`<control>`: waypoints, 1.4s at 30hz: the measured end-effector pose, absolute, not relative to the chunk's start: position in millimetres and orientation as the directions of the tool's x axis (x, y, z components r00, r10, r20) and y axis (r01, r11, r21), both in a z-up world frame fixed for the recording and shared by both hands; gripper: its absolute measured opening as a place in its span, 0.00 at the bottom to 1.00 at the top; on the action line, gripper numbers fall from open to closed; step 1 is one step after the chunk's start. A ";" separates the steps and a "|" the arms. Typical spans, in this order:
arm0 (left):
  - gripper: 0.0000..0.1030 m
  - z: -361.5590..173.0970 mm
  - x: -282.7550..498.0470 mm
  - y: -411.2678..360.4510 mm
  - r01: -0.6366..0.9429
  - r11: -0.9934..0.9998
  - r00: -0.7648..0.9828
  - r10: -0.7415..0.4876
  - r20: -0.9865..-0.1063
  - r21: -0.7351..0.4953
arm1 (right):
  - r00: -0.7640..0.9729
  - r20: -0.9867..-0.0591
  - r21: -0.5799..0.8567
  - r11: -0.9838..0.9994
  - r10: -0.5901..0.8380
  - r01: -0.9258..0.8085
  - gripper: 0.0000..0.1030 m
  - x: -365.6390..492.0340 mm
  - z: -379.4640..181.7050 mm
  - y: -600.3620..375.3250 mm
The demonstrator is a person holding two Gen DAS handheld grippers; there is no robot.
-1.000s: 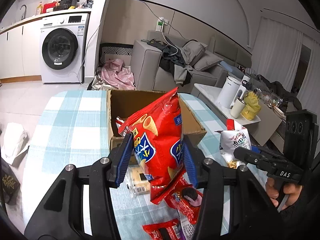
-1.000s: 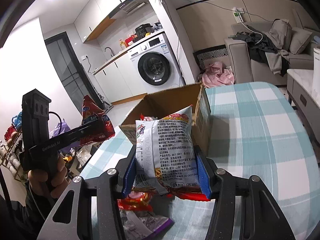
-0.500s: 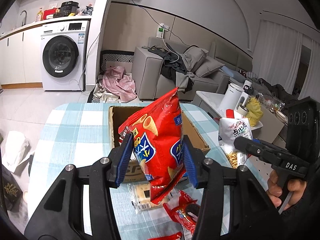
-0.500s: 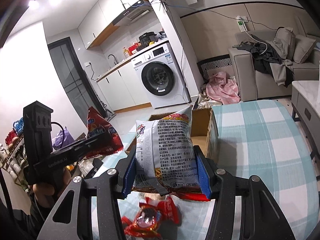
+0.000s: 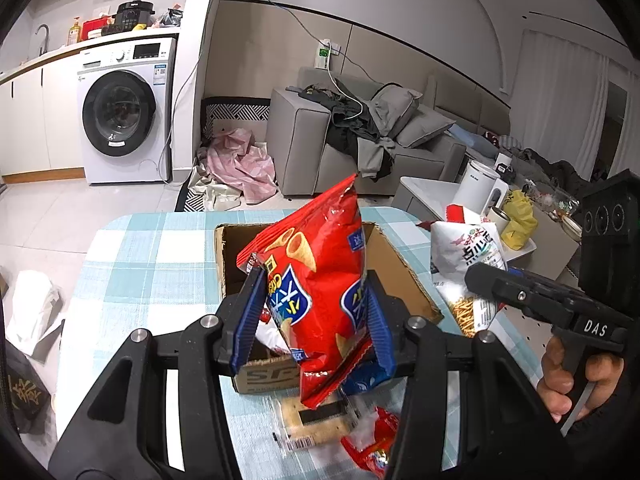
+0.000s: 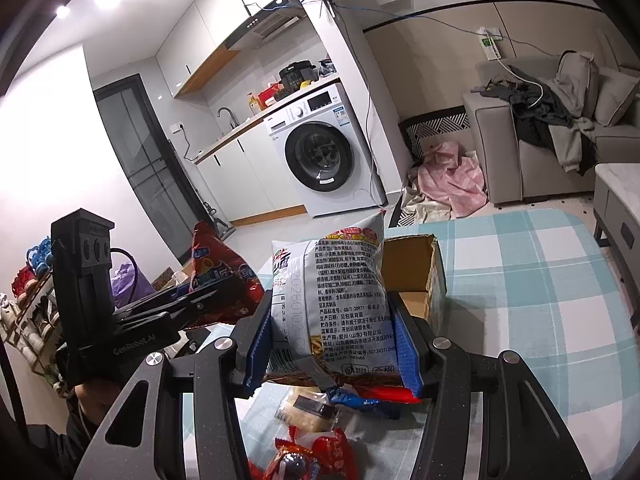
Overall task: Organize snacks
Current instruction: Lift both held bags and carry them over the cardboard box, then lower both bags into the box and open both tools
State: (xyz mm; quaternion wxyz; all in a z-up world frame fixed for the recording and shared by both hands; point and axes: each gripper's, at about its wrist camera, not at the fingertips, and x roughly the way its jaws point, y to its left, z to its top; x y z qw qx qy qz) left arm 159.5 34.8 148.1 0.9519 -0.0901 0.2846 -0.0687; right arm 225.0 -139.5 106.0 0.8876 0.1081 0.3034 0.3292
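Observation:
My left gripper [image 5: 314,316] is shut on a red bag of cone-shaped crisps [image 5: 316,280], held upright in the air in front of an open cardboard box [image 5: 228,252] on the checked tablecloth. My right gripper [image 6: 332,344] is shut on a white snack bag [image 6: 332,296] with printed text, also lifted, with the same box [image 6: 416,276] just behind it. In the left wrist view the white bag [image 5: 468,260] and the other gripper show at the right. Below both grippers lie small wrapped snacks: a pale biscuit pack [image 5: 312,420] and red sweets [image 6: 312,456].
The teal-and-white checked table [image 6: 540,300] stretches to the right of the box. A washing machine [image 5: 120,112], a grey sofa with clothes [image 5: 360,136] and a pink cloth on the floor [image 5: 244,164] stand beyond. A side table with a white kettle [image 5: 480,184] is at the right.
Both grippers have risen and pulled back from the box with their bags; the box now looks smaller and farther, and more loose snacks show on the cloth below.

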 end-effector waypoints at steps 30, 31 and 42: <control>0.44 71.3 287.3 30.7 0.057 0.982 0.775 -0.158 -0.612 -0.181 | 0.566 -0.542 0.403 0.783 0.621 -0.473 0.52 294.2 62.1 -104.5; 0.44 68.0 291.2 29.8 0.058 0.982 0.772 -0.159 -0.616 -0.181 | 0.566 -0.546 0.401 0.786 0.618 -0.471 0.52 296.2 59.9 -103.9; 0.43 36.7 318.4 26.1 0.037 0.986 0.750 -0.136 -0.648 -0.164 | 0.581 -0.562 0.358 0.806 0.589 -0.470 0.52 306.0 51.5 -94.7</control>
